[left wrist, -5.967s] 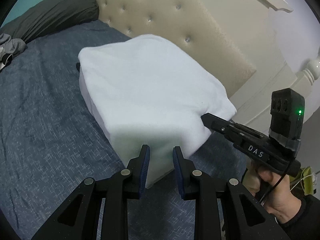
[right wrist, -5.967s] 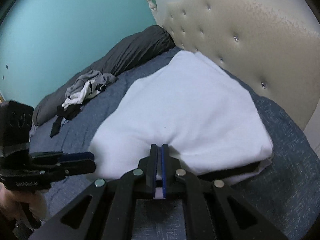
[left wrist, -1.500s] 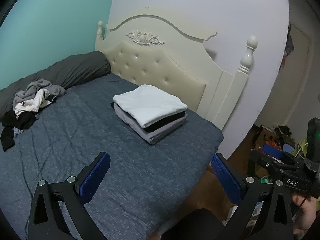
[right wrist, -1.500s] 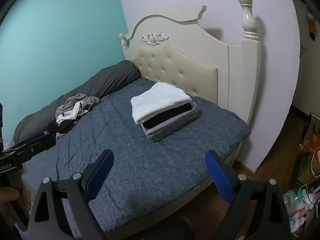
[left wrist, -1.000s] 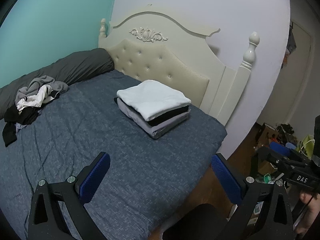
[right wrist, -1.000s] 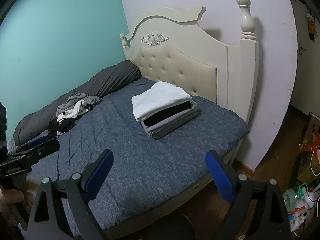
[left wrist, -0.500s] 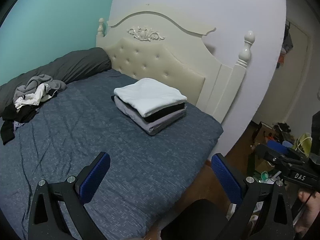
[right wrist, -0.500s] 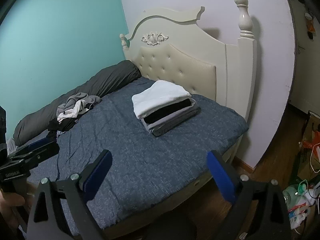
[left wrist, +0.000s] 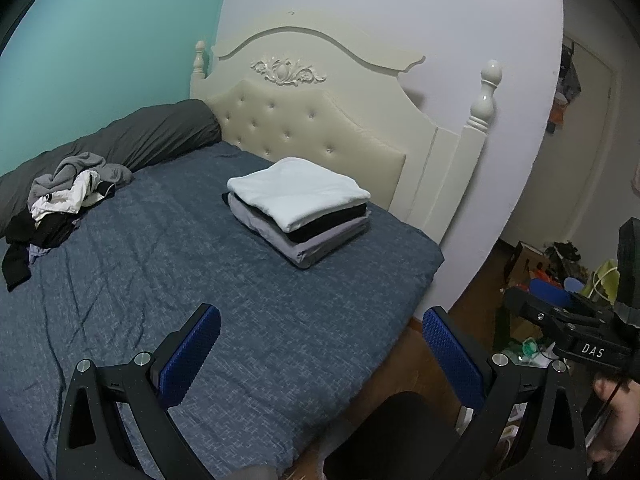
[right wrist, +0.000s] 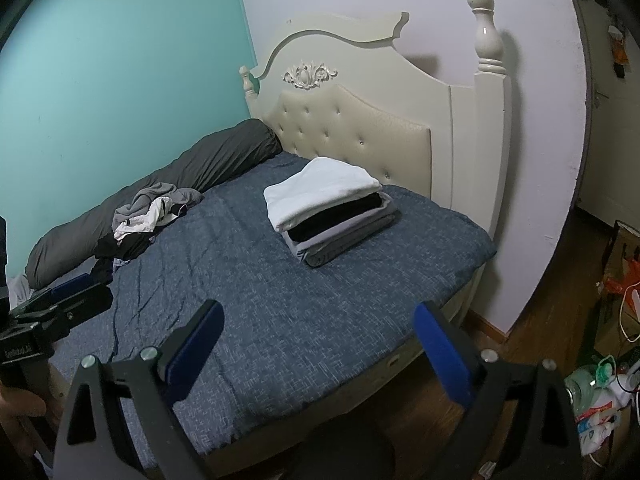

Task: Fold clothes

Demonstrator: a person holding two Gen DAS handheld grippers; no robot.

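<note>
A stack of folded clothes (left wrist: pixel 299 211) (right wrist: pixel 328 210), white on top, black and grey below, lies on the blue bedspread (left wrist: pixel 224 288) (right wrist: pixel 312 304) near the padded headboard. A heap of unfolded clothes (left wrist: pixel 60 200) (right wrist: pixel 148 216) lies by the dark bolster at the far left. My left gripper (left wrist: pixel 320 354) is open and empty, well back from the bed's near edge. My right gripper (right wrist: pixel 318 350) is likewise open and empty, off the bed's corner. Each gripper shows at the edge of the other's view, held in a hand.
A cream headboard (left wrist: pixel 320 120) with a turned post (right wrist: pixel 486 24) backs the bed. A long dark bolster (right wrist: pixel 192 176) runs along the teal wall. Wooden floor (right wrist: pixel 540 292) with bags and clutter (right wrist: pixel 600 396) lies to the right. A dark rounded shape (left wrist: pixel 392 436) sits low in front.
Six seconds ago my right gripper was shut on the white folded cloth; now both grippers are open and pulled far back. Over the last second the views only drifted slightly.
</note>
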